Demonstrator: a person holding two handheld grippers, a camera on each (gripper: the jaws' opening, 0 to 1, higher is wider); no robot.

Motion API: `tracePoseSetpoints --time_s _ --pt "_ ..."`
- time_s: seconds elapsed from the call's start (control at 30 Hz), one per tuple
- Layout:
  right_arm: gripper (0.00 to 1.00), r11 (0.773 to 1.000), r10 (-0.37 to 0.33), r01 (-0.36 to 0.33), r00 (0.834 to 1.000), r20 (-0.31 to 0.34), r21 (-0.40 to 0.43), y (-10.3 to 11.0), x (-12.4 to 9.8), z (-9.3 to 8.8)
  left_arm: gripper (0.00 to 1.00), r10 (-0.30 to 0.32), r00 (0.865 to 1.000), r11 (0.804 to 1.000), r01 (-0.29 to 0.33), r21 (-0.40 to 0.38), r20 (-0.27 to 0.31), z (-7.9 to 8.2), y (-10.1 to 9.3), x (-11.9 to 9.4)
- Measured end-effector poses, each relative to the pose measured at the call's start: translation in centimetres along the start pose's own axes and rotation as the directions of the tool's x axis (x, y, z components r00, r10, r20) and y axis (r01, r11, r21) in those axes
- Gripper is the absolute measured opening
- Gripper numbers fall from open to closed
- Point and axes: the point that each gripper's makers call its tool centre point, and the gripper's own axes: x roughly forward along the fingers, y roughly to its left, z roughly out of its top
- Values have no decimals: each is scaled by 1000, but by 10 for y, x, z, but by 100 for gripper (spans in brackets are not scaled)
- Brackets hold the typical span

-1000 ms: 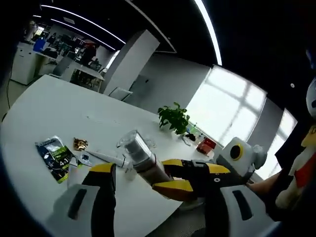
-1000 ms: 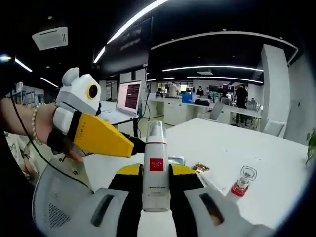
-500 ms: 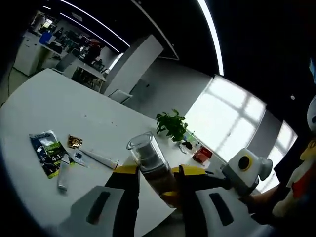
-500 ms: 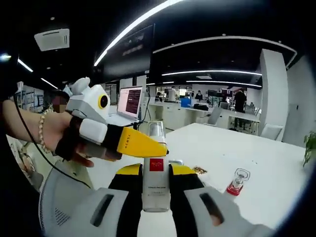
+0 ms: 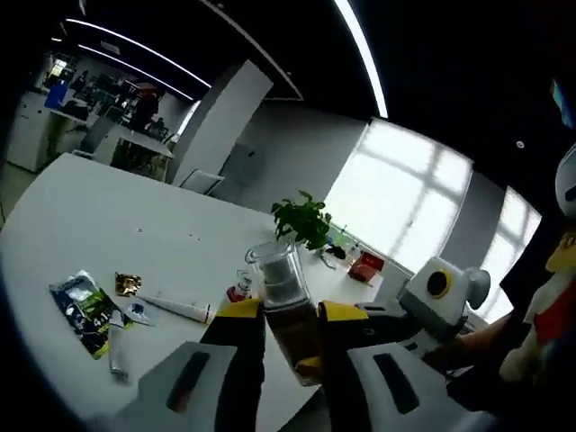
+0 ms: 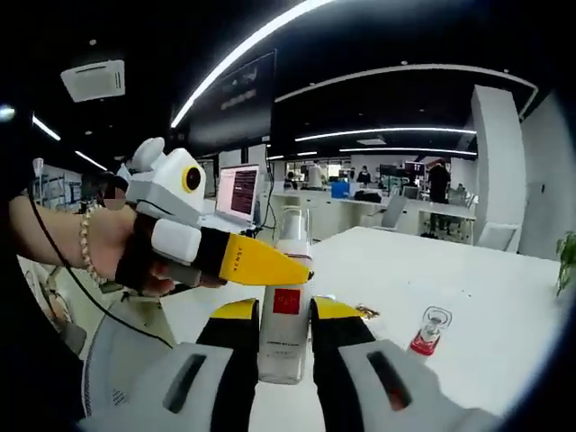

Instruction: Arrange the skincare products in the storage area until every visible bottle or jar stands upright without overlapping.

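I have the tall white bottle with a clear cap and a red square label (image 6: 284, 315) clamped between the yellow-tipped fingers of my right gripper (image 6: 283, 310), held up above the white desk (image 6: 504, 333). In the right gripper view the left gripper (image 6: 270, 266) reaches in from the left, its yellow fingers (image 6: 256, 261) closed on the same bottle just above the red label; a hand (image 6: 99, 243) with a bead bracelet holds that tool.

In the left gripper view the bottle (image 5: 283, 306) sits upright between the left gripper's own fingers (image 5: 245, 313), clear cap on top and amber-looking body below, with the right gripper (image 5: 360, 317) gripping it from the right side.

On the desk (image 5: 81, 207) beyond lie a green and black sachet (image 5: 79, 301), a small gold foil packet (image 5: 127, 283), a white tube lying flat (image 5: 175, 308) and a slim grey tube (image 5: 114, 346) near the sachet. A small clear-capped bottle with a red base (image 6: 427, 331) stands upright on the desk, well apart from my grip. A potted green plant (image 5: 301, 219) stands near the far edge.
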Motion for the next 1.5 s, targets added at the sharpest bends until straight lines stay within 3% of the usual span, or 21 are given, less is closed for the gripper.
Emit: tracePoseSetpoints --time_s 0.23,0.37,0.5,0.6,0.63,0.73,0.83,0.93,1.03,1.17,1.5 --pt "24 985 165 -165 986 19 55 1 -12 1 16 -129 988 979 140 146 -82 11 -22 2" --pt "26 943 306 -309 951 47 121 8 -22 6 16 -228 963 938 257 231 -144 13 -39 5" --pt "27 906 369 -383 923 105 183 5 -29 15 16 -312 934 897 350 268 -175 13 -55 5" --pt "32 880 427 -438 899 98 182 6 -35 16 16 -369 910 873 409 266 -187 14 -68 6" --pt "32 883 437 -446 895 91 149 7 -35 18 16 -371 909 870 412 269 -190 14 -69 6" --pt "30 862 492 -496 868 65 105 15 -39 19 16 -403 891 847 449 283 -210 11 -79 8" --pt "24 849 521 -523 853 37 82 21 -42 19 15 -413 882 834 467 295 -229 7 -82 12" --pt "23 866 495 -496 868 34 70 16 -40 16 15 -405 884 831 463 309 -235 6 -81 16" --pt "22 895 443 -442 897 5 60 6 -38 2 15 -373 890 832 446 330 -261 -2 -75 22" --pt "22 920 392 -391 918 -60 17 -3 -35 -21 15 -324 892 832 428 354 -315 -21 -61 30" --pt "22 948 311 -317 939 -146 -23 -23 -25 -72 14 -249 863 814 432 389 -439 -65 -35 50"
